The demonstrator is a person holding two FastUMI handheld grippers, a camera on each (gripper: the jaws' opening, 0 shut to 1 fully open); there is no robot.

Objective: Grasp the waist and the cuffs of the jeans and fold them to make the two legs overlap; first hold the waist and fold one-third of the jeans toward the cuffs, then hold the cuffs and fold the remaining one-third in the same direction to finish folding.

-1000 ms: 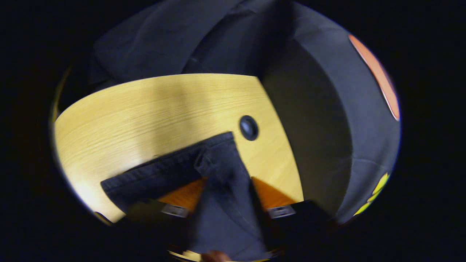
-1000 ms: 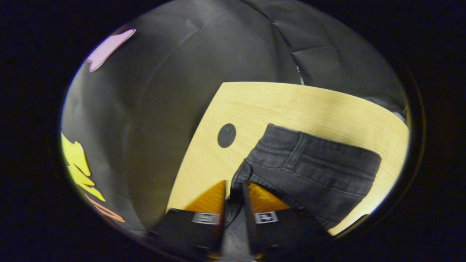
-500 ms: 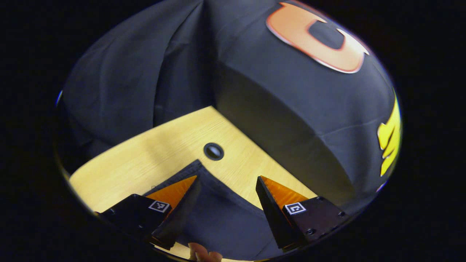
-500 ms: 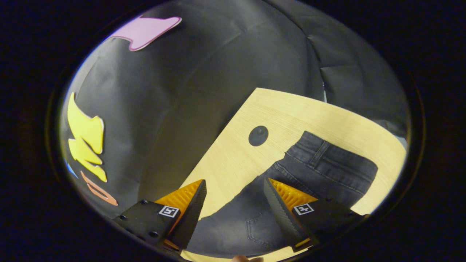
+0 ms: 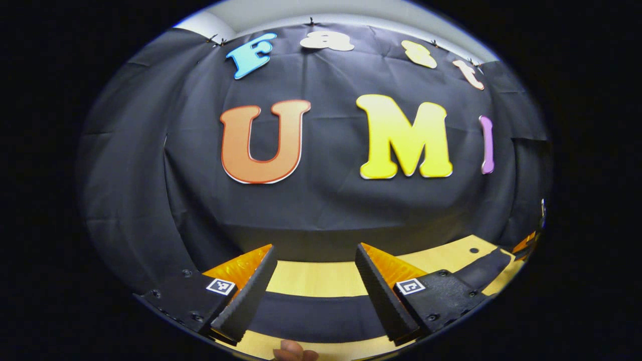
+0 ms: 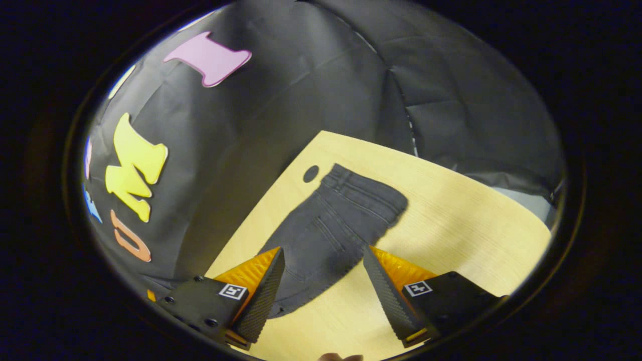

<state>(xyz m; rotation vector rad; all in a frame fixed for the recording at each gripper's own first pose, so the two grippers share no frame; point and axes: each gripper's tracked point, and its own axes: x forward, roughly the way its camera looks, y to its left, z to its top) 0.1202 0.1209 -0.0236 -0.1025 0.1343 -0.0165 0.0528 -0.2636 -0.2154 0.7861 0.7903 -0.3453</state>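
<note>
1. Dark jeans [image 6: 335, 220] were seen laid flat on the wooden table [image 6: 451, 220], legs apparently overlapped.
2. The left gripper [image 5: 316, 288] and right gripper [image 6: 323, 286] were held spread, empty, above the cloth.
3. The waist was judged best pinched at both corners and carried evenly.

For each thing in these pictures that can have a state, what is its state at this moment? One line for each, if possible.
jeans: lying flat on the table, legs overlapped, held by no gripper.
left gripper: open, empty, above the jeans.
right gripper: open, empty, lifted off the jeans.
table: bears the jeans; a dark round cap sits beside the waistband.
</note>
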